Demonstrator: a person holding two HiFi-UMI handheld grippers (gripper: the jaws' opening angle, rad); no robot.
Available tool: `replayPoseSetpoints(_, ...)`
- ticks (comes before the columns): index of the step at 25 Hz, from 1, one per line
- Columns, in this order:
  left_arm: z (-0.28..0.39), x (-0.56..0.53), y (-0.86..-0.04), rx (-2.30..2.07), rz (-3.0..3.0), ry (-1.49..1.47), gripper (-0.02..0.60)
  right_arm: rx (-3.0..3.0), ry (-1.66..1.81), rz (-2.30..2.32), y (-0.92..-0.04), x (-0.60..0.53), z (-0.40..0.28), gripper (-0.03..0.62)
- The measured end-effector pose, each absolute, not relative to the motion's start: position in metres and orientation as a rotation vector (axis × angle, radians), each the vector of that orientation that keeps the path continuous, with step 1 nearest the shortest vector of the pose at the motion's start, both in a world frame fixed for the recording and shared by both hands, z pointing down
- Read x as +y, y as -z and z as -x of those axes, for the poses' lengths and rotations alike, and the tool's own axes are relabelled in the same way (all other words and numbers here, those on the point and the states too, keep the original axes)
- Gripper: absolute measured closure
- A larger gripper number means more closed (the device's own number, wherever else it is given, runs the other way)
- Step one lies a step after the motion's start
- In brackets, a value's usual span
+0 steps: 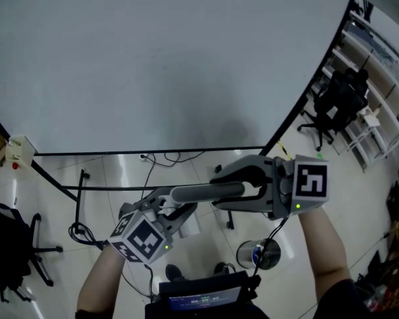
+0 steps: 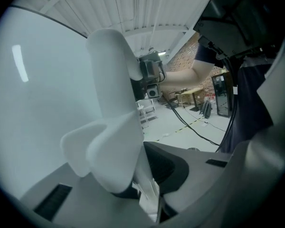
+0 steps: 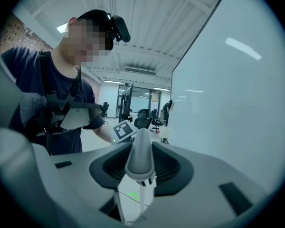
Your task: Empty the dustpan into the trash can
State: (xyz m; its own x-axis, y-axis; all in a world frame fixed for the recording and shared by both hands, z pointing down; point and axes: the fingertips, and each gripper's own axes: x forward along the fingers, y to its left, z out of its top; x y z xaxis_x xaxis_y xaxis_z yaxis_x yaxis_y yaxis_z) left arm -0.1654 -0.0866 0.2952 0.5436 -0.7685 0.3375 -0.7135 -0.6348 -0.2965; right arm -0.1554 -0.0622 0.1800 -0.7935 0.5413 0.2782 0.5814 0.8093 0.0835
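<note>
In the head view the dustpan's grey handle [image 1: 206,192] lies level between my two grippers, above the floor. My right gripper [image 1: 238,187] is shut around the handle's right end. In the right gripper view the tapered grey handle [image 3: 140,152] sits between the jaws of the right gripper [image 3: 138,186]. My left gripper [image 1: 178,210] grips the other end. In the left gripper view its jaws [image 2: 149,194] are shut on the dustpan's white part [image 2: 111,127]. A round shiny trash can [image 1: 258,253] stands on the floor below my right gripper.
A large white panel [image 1: 159,58] fills the space ahead, with its black base bar and cables [image 1: 153,157] on the floor. Office chairs [image 1: 332,108] and shelves are at the right, and a black chair [image 1: 10,248] is at the left. A screen device [image 1: 201,300] hangs at my chest.
</note>
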Motion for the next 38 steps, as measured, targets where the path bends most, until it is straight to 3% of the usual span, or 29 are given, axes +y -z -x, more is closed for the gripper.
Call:
replayPoseSetpoints(18,0.162,-0.086,-0.311,1.481,2.841,0.239,0.548,-2.743,0.087,0.847,-0.198,-0.070,0.158,0.447)
replayPoseSetpoints(31,0.199,-0.115,-0.350,1.679,2.817,0.292,0.549,-2.766,-0.002,0.884,-0.239,-0.103,0.178,0.447)
replayPoseSetpoints(38,0.204,-0.133,-0.387,1.743,2.783,0.470,0.548,-2.726,-0.021,0.900,-0.273,-0.116,0.180,0.447)
